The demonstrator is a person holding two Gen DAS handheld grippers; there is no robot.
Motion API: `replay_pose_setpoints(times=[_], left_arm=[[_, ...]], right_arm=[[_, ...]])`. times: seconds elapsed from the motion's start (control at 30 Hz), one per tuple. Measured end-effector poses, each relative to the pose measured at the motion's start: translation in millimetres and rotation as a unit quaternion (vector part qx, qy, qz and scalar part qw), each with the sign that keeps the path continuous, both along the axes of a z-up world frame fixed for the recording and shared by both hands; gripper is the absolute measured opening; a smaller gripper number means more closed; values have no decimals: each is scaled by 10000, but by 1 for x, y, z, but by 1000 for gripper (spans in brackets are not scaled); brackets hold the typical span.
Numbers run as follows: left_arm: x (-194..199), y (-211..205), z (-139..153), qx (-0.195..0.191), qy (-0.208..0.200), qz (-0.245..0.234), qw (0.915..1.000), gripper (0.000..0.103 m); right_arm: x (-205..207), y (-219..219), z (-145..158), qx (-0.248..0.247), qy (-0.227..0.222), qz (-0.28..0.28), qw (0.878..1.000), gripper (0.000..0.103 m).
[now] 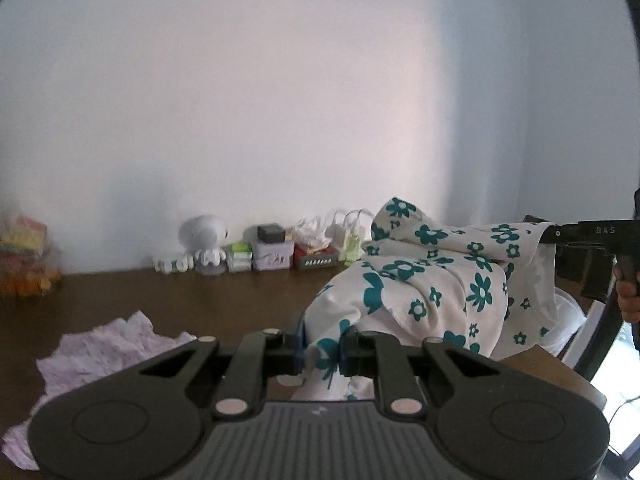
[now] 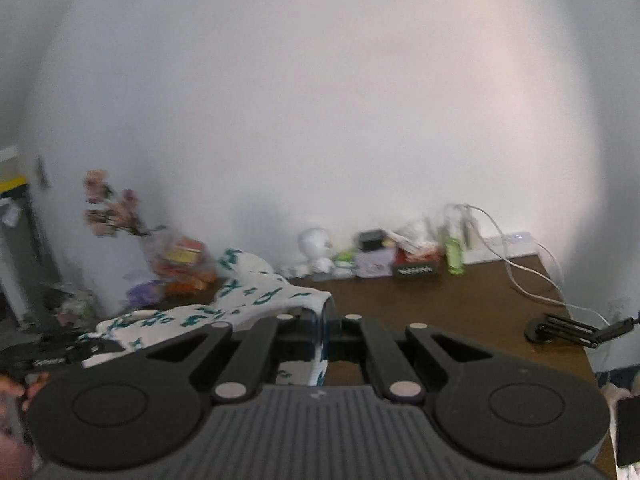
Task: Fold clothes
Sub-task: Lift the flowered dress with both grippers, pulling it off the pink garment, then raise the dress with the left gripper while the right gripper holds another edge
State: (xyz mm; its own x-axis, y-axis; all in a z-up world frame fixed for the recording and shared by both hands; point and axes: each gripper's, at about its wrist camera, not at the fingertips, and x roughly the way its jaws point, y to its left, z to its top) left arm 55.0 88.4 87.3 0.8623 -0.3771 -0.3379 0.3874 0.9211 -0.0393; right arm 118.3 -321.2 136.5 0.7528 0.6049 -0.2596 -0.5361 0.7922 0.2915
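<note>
A white garment with teal flowers (image 1: 432, 280) hangs lifted above the brown table (image 1: 200, 300), stretched between both grippers. My left gripper (image 1: 322, 350) is shut on a bunched edge of it. My right gripper (image 2: 326, 340) is shut on another edge of the floral garment (image 2: 248, 300); it also shows at the right of the left wrist view (image 1: 548, 234), pinching the cloth's far corner. The left gripper shows at the left edge of the right wrist view (image 2: 80, 350). A crumpled pale pink garment (image 1: 100, 356) lies on the table at the left.
Along the wall stand a white octopus figure (image 1: 202, 240), small boxes (image 1: 272, 256), a green bottle (image 2: 454, 256) and white cables (image 2: 520, 276). Snack bags (image 1: 24, 256) sit at the far left. A black folding stand (image 2: 560, 330) lies near the table's right edge.
</note>
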Motion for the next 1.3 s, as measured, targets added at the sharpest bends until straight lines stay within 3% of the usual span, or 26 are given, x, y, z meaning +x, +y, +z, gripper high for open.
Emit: replay_pose_setpoints(times=[0.13, 0.23, 0.3, 0.37, 0.47, 0.5, 0.53, 0.6, 0.63, 0.67, 0.83, 0.97, 1.0, 1.03, 1.1, 1.13, 1.17, 1.2, 1.3], left_arm=[[-27, 9, 20, 299, -221, -137, 9992, 15], [-2, 3, 27, 540, -54, 5, 9985, 18], [39, -6, 17, 739, 318, 103, 9967, 25], [86, -16, -8, 966, 865, 324, 9910, 43], [137, -32, -51, 1297, 1546, 982, 9745, 45], [143, -35, -62, 1265, 1720, 1000, 9718, 45], [144, -38, -69, 1127, 1818, 804, 9735, 48], [131, -47, -78, 750, 1909, 50, 9787, 66], [122, -55, -84, 678, 1890, -281, 9792, 78], [110, -65, -90, 700, 1860, -602, 9782, 82], [74, -128, -120, 1208, 1888, -1399, 9644, 82], [71, -176, -148, 2140, 1755, -1050, 9552, 82], [71, -187, -156, 2477, 1646, -769, 9517, 81], [72, -194, -163, 2765, 1562, -478, 9470, 74], [77, -192, -169, 2912, 1654, -387, 9415, 44], [81, -188, -169, 2773, 1803, -412, 9428, 13], [86, -179, -164, 2519, 1913, -406, 9478, 5], [90, -170, -158, 2277, 2002, -395, 9521, 5], [94, -142, -130, 1917, 1695, -192, 9665, 4]], right_arm=[[-36, -1, 23, -29, -316, 348, 9989, 2], [-33, 9, 30, -95, -284, 398, 9988, 2], [-11, 19, 21, -165, -18, 317, 9994, 2], [22, 31, -1, -277, 447, 154, 9985, 2], [66, 44, -46, -447, 1253, -59, 9911, 2], [77, 48, -61, -495, 1481, -110, 9877, 2], [84, 50, -73, -530, 1613, -142, 9854, 2], [88, 51, -85, -530, 1668, -138, 9845, 2], [87, 51, -88, -504, 1670, -113, 9846, 2], [87, 51, -89, -496, 1647, -91, 9851, 2], [83, 55, -84, -500, 1490, -7, 9876, 2], [77, 55, -81, -493, 1391, 23, 9891, 2], [75, 55, -80, -491, 1375, 23, 9893, 2], [74, 54, -80, -484, 1362, 20, 9895, 2], [72, 51, -79, -484, 1318, -5, 9901, 2], [71, 49, -78, -486, 1289, -22, 9905, 2], [70, 47, -77, -491, 1265, -32, 9908, 2], [70, 44, -76, -503, 1238, -47, 9910, 2], [70, 35, -74, -585, 1147, -153, 9916, 2]])
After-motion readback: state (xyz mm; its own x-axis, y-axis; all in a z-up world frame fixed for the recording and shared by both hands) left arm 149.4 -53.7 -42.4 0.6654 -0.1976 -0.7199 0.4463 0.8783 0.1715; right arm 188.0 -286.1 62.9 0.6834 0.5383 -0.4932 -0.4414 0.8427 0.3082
